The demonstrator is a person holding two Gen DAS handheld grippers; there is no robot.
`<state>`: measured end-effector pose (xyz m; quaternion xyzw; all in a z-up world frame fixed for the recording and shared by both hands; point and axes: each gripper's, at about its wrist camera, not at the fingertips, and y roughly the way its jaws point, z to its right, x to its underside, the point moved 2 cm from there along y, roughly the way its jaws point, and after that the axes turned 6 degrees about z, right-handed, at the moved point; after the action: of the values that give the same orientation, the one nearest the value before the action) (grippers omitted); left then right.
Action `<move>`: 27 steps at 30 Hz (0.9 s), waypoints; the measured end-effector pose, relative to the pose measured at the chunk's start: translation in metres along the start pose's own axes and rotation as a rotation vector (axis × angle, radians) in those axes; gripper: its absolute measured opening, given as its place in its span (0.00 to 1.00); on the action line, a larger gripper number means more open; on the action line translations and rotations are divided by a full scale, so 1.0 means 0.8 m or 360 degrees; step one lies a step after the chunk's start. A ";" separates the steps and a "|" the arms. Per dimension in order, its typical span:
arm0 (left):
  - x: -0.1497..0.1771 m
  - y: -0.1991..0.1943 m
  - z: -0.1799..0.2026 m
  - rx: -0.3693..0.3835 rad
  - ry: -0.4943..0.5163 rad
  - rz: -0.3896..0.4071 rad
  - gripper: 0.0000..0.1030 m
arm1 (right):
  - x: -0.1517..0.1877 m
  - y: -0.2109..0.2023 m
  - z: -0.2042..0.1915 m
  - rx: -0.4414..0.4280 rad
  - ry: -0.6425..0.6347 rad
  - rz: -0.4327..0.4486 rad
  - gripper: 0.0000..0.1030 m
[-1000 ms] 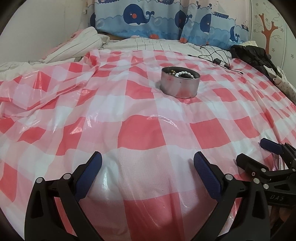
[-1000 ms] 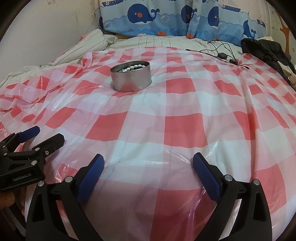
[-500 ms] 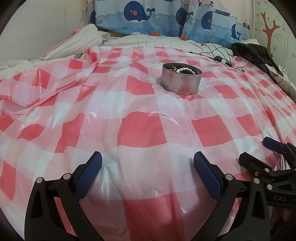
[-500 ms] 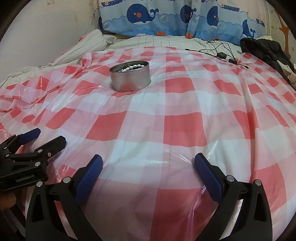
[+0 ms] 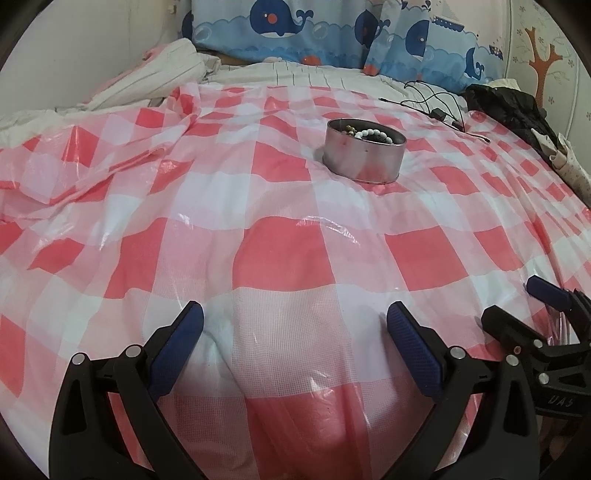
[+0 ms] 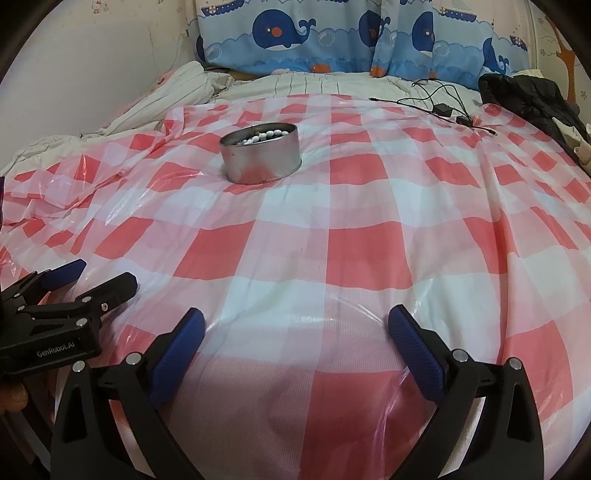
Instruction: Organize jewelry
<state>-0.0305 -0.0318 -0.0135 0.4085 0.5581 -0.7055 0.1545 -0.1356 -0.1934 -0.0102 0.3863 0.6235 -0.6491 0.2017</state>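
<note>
Jewelry (image 5: 371, 133) — a string of white beads with some darker pieces — lies inside a round metal tin (image 5: 364, 157) that stands upright on the red-and-white checked plastic sheet (image 5: 280, 258) spread over the bed. From the left wrist camera the tin is at about 1 o'clock, well apart from the left gripper (image 5: 293, 332), whose blue-padded fingers (image 5: 177, 339) are spread wide with nothing between them. From the right wrist camera the tin (image 6: 260, 157) sits at about 11 o'clock, its beads (image 6: 264, 136) showing above the rim; the right gripper (image 6: 295, 334) is likewise spread and empty. Whale-print pillows (image 6: 321, 35) line the headboard at 12 o'clock — black cables (image 6: 439, 101) and a dark garment (image 6: 532, 98) lie toward 2 o'clock
</note>
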 end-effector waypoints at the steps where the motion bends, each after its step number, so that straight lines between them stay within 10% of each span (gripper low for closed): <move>1: 0.001 0.000 -0.001 0.0006 -0.0006 -0.0003 0.93 | 0.000 0.000 -0.001 0.0010 -0.0008 0.0002 0.93; 27: 0.002 0.005 0.007 -0.0043 0.0040 -0.0027 0.93 | 0.002 0.001 0.000 0.0053 -0.0007 -0.0002 0.93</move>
<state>-0.0313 -0.0374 -0.0172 0.4106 0.5728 -0.6941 0.1470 -0.1358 -0.1935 -0.0119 0.3878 0.6124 -0.6604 0.1962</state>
